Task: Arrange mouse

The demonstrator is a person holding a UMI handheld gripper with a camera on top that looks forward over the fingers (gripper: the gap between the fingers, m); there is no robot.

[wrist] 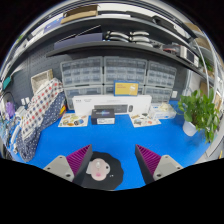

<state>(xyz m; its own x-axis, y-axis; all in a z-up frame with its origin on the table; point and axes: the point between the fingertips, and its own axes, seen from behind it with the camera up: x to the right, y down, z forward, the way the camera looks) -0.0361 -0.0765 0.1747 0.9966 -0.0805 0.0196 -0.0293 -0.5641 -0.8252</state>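
Mouse [100, 169] lies on table [120, 140], plant [203, 110] far right.

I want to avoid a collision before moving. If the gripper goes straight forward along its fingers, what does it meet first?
The gripper is open, and a white and black mouse already lies between its fingers, so it likely meets that first. Beyond it the blue table looks free up to the small grey box, though depth is unclear.
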